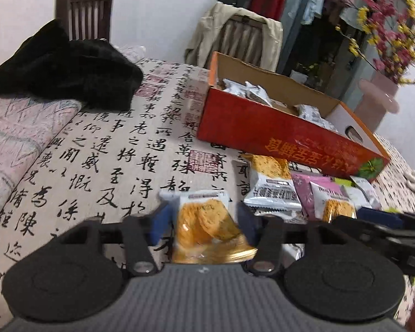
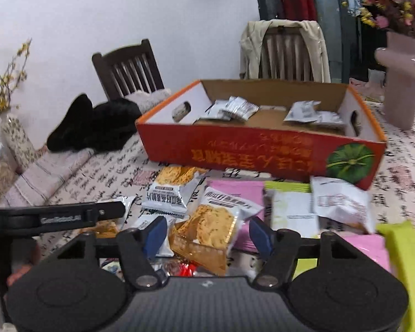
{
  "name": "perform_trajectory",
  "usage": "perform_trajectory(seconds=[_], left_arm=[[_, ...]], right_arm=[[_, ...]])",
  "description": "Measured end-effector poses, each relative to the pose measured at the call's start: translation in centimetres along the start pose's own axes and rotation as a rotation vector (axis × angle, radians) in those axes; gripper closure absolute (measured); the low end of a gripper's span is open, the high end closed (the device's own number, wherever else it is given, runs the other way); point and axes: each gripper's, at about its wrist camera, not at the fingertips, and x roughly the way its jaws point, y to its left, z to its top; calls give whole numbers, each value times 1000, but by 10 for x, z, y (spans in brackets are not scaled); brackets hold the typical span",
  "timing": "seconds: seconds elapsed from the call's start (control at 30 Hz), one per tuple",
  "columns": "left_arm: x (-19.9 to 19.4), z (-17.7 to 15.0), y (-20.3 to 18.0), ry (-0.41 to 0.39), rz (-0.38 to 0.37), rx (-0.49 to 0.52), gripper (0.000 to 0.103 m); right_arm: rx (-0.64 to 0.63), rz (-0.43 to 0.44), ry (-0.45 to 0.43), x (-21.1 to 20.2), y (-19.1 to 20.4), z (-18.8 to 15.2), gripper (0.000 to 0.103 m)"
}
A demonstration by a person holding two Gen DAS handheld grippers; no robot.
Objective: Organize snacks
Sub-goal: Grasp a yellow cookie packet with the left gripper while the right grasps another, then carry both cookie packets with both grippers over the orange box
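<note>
Worktop (image 1: 119, 144): covered by a calligraphy-print cloth.

Red box (image 2: 235, 149): open-topped cardboard, at the far side, holding several silver packets (image 2: 235, 108).

Loose snacks: a scattered pile on the cloth just near the box, with pink packets (image 2: 235, 191), a green packet (image 2: 287, 186) and white ones.

Left hand-held gripper (image 1: 204, 218): blue pads part-spread on either side of 1 orange cracker packet (image 1: 204, 221); whether the pads press it cannot be told.

Right hand-held gripper (image 2: 207, 232): jaws part-spread around a second cracker packet (image 2: 210, 227) lying on the pile, with clear gaps at both pads.

Also present: black garment (image 1: 69, 66) at far left, 2 chairs, pink vase (image 2: 401, 83) at far right.
</note>
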Motion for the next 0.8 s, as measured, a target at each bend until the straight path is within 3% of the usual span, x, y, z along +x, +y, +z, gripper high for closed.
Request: perform_trajectory(seconds=[0.13, 0.2, 0.3, 0.5, 0.8], left_arm=[[0, -2, -5, -7, -11, 42, 65], [-1, -3, -7, -9, -15, 61, 66], [-5, -2, -7, -29, -1, 70, 66], [-35, 0, -13, -87, 5, 90, 66], [-98, -24, -28, -118, -21, 83, 66]], right_arm=[[-45, -29, -17, 14, 10, 2, 40], [-92, -42, -30, 16, 16, 2, 58], [-141, -63, -38, 18, 21, 1, 65], [-219, -104, -86, -7, 26, -4, 66], [-148, -138, -194, -99, 8, -27, 66]])
